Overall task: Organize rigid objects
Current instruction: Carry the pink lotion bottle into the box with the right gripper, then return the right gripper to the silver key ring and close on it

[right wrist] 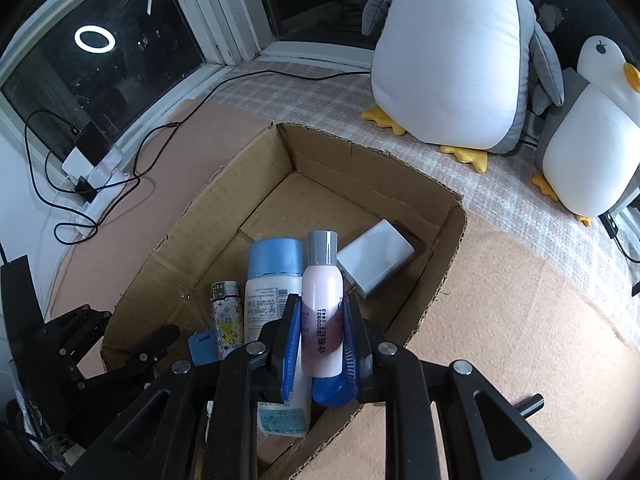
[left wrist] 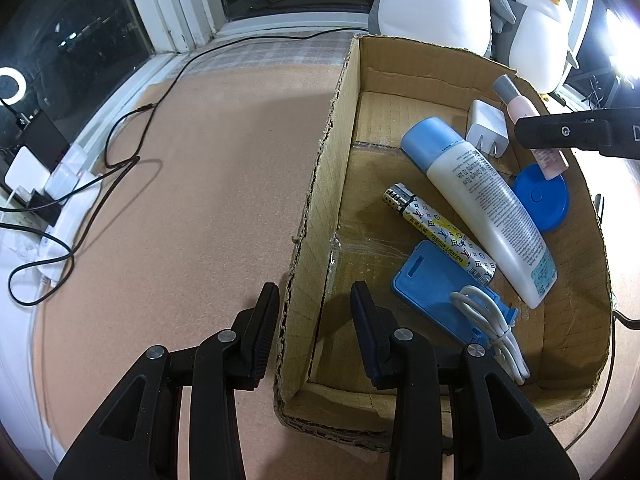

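A cardboard box (left wrist: 320, 200) (right wrist: 224, 200) holds a white bottle with a blue cap (left wrist: 480, 200) (right wrist: 272, 280), a patterned lighter (left wrist: 436, 232) (right wrist: 228, 316), a white charger (left wrist: 486, 126) (right wrist: 376, 256), a blue round lid (left wrist: 540, 196), a blue flat case (left wrist: 436, 292) and a coiled white cable (left wrist: 492, 328). My right gripper (right wrist: 322, 320) (left wrist: 560, 132) is shut on a pink bottle with a grey cap (right wrist: 322, 300) (left wrist: 520, 108), held over the box's right side. My left gripper (left wrist: 314, 320) straddles the box's near left wall and is shut on it.
Two plush penguins (right wrist: 452, 60) (right wrist: 588, 140) stand behind the box on checked cloth. Black cables (left wrist: 120, 168) trail over the brown mat to a power strip (left wrist: 52, 184) by the window on the left.
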{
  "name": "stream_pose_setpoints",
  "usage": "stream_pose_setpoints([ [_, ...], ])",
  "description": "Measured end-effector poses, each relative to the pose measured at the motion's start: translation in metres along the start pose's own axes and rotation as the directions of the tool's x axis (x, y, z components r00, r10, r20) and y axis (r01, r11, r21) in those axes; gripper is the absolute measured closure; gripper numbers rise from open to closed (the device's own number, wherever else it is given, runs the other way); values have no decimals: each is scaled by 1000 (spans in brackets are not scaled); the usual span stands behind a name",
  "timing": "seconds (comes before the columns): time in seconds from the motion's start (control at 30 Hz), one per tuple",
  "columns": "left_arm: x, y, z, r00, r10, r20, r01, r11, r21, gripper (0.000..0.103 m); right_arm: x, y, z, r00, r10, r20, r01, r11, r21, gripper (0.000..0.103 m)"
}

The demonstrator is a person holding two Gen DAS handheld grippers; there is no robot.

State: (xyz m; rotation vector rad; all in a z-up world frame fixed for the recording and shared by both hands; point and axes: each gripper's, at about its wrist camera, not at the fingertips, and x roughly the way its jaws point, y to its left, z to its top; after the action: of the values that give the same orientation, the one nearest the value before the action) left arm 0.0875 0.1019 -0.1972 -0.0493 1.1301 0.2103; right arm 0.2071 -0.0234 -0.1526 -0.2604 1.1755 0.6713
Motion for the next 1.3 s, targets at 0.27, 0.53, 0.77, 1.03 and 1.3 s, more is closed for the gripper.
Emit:
stream_pose_setpoints([
  [0.27, 0, 0, 0, 1000, 0, 0, 0, 1000, 0, 67, -4, 1, 0, 1000, -3, 15, 3, 1000, -7, 62],
  [0.53, 0, 0, 0, 1000, 0, 0, 0, 1000, 0, 67, -11, -7, -2, 999, -11, 33, 11, 1000, 9, 53],
  [0.77, 0, 0, 0, 1000, 0, 0, 0, 1000, 0, 67, -27, -26, -9, 999, 3, 53, -5, 999, 31, 48],
  [1.03, 0, 0, 0, 1000, 0, 0, 0, 1000, 0, 67, -45, -71, -25, 996, 2, 94, -14, 992, 126, 48],
  [1.3, 0, 0, 0, 1000, -2, 0, 2, 1000, -4, 67, -39, -73, -49, 999, -25, 25, 25, 1000, 5, 48],
])
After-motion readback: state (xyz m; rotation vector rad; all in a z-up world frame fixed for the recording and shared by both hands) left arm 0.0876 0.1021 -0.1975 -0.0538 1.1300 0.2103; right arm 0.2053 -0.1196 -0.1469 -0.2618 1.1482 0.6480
